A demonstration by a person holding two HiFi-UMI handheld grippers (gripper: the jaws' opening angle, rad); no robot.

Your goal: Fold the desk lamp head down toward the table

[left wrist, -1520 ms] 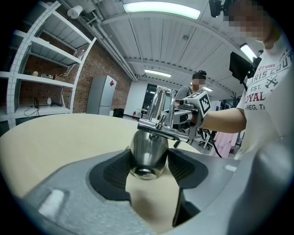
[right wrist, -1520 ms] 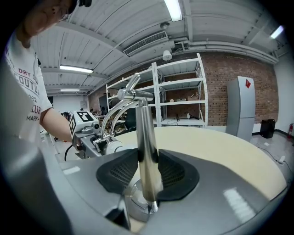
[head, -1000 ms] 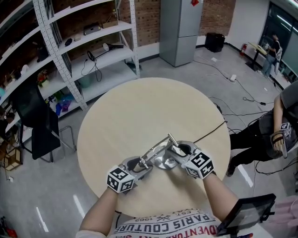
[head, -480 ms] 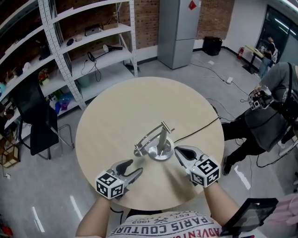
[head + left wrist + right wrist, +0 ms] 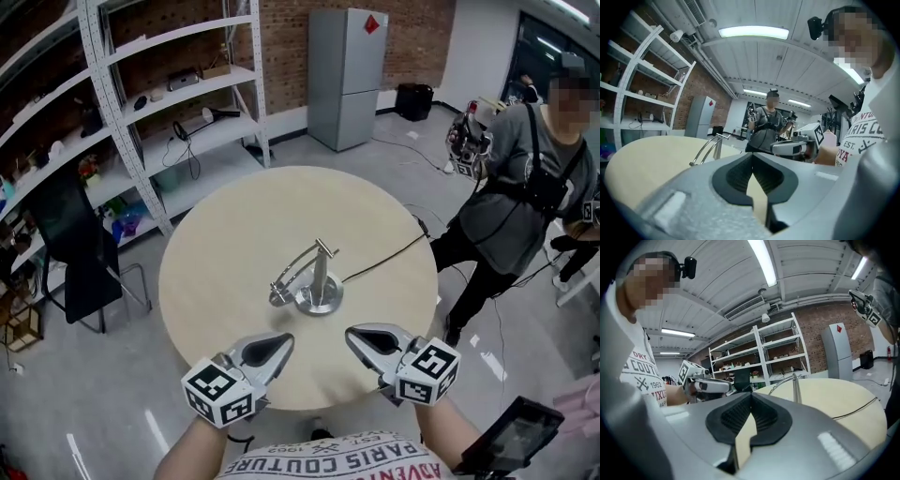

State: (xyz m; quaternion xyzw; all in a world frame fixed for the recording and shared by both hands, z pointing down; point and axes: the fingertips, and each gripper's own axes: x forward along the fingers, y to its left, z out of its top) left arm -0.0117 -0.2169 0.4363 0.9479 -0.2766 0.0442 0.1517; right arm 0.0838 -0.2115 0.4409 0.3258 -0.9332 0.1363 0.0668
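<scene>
The silver desk lamp (image 5: 314, 279) stands at the middle of the round table (image 5: 234, 225), its head (image 5: 279, 296) folded down to the left beside the round base. Both grippers hang over the table's near edge, well apart from the lamp. My left gripper (image 5: 284, 341) is shut; its jaws have just closed with nothing between them. My right gripper (image 5: 351, 335) is shut and empty too. In the left gripper view the lamp (image 5: 708, 148) shows beyond the shut left gripper (image 5: 752, 157). In the right gripper view the lamp (image 5: 793, 383) stands past the closed right gripper (image 5: 751, 397).
The lamp's black cable (image 5: 386, 257) runs off the table's right edge. A person (image 5: 525, 178) stands right of the table. Metal shelves (image 5: 159, 103) and a dark chair (image 5: 75, 244) are at the left, a grey fridge (image 5: 347, 75) behind, a tablet (image 5: 516, 436) at lower right.
Both grippers left the lamp and drew back to the table's near edge, closing empty as they went. The lamp stays folded. The person at the right came closer to the table.
</scene>
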